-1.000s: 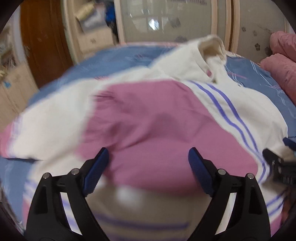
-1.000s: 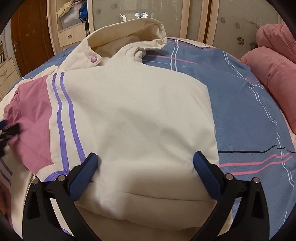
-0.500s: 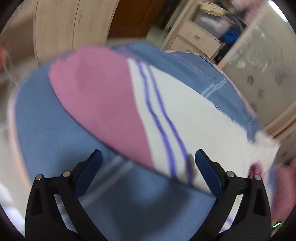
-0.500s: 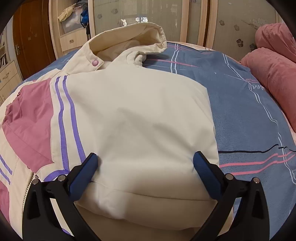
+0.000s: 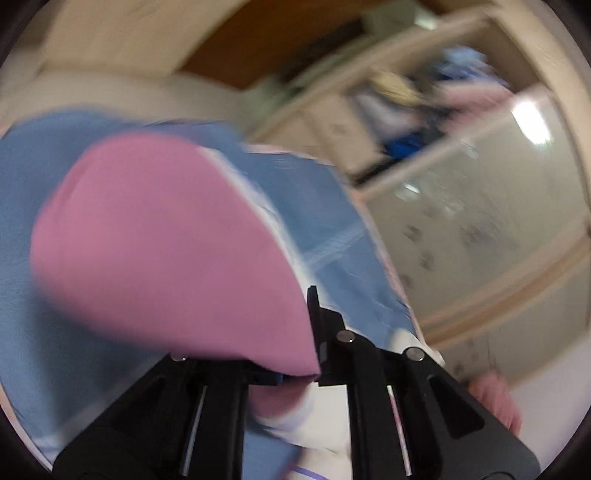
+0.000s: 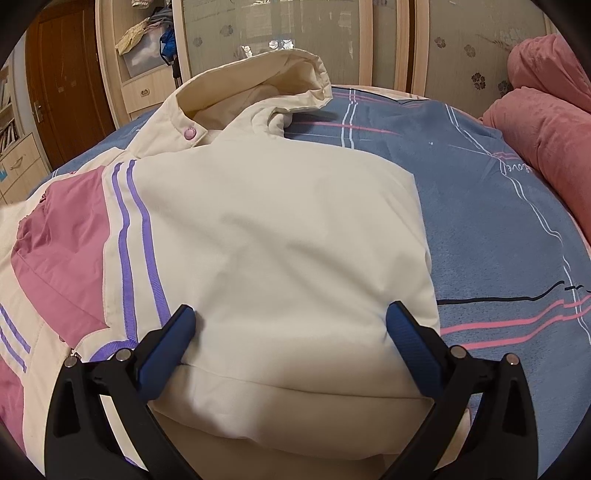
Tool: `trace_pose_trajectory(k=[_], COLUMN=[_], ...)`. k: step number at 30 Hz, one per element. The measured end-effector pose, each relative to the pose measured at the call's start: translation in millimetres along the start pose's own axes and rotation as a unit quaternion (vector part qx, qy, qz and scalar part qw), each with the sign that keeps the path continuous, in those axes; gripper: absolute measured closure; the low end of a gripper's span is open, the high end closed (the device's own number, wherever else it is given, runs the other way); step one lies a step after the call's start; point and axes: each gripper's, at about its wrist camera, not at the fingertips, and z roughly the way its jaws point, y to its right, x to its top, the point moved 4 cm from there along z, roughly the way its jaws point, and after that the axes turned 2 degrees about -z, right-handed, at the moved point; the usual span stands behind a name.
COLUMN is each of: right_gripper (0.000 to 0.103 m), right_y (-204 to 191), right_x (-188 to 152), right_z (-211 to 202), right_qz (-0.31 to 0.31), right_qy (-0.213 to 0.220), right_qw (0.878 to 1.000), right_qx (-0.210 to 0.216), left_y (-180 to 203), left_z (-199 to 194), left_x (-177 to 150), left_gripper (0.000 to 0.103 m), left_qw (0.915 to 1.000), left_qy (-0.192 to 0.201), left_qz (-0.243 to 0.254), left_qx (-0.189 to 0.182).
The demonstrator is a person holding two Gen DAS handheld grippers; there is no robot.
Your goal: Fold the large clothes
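1. Your right tool (image 6: 291, 325) has its two blue-padded fingers (image 6: 410, 343) spread wide apart, pressing down on the cream panel of the jacket (image 6: 280, 236) with nothing pinched; the folded cream part bulges up between them.
2. Your left tool (image 5: 295, 373) is clamped shut on a pink part of the jacket (image 5: 166, 251). The fabric is blurred, spreads away from the fingers and hides one of them, and it hangs over the blue bed sheet (image 5: 325, 229).
3. There is one jacket, lying on the bed toward its left side, with its hood (image 6: 258, 85) pointing at the far edge by the wardrobe (image 6: 277, 33). The sheet's right half (image 6: 498, 229) is bare.
4. Count on the jacket: one pink snap button (image 6: 190, 133) at the collar, two purple stripes (image 6: 136, 236) running side by side next to the pink panel (image 6: 62, 254), and a second pair of purple stripes (image 6: 13, 338) lower left.
5. Two pink pillows (image 6: 546, 125) lie at the bed's far right corner.
6. On the sheet near those pillows, white script (image 6: 517, 168) seems to read "love"; no other writing is legible.
7. A brown door (image 6: 66, 74) stands past the bed's far left corner.
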Motion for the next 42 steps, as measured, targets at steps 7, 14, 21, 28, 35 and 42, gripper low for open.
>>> trace_pose_trajectory(k=[7, 14, 21, 28, 35, 42], right_gripper=[0.001, 0.001, 0.001, 0.001, 0.001, 0.001], right_y=[0.1, 16.7, 68.5, 76.6, 87.6, 117.4], right_x=[1.0, 3.9, 3.3, -1.9, -2.7, -3.7], right_z=[-0.6, -9.2, -28.3, -11.1, -12.4, -52.5], right_qz=[0.003, 0.052, 0.21, 0.249, 0.274, 0.333], right_qy=[-0.001, 0.015, 0.066, 0.024, 0.032, 0.113], right_qw=[1.0, 0.997, 0.969, 0.961, 0.953, 0.927], right_qx=[0.004, 0.051, 0.108, 0.114, 0.121, 0.127], left_y=[201.1, 292.0, 247.9, 224.5, 236.7, 221.8], left_z=[29.8, 29.4, 54.1, 29.2, 19.9, 29.4], left_x=[-145.5, -358.5, -414.3, -484.0, -507.3, -436.3], left_gripper=[0.088, 0.051, 0.05, 0.039, 0.036, 0.031], left_qw=[0.955, 0.7945, 0.7589, 0.6993, 0.6747, 0.7465], left_qy=[-0.126, -0.233, -0.299, -0.253, -0.245, -0.207], left_qz=[0.246, 0.539, 0.569, 0.666, 0.693, 0.632], left_qx=[-0.108, -0.156, -0.103, -0.062, -0.07, -0.034])
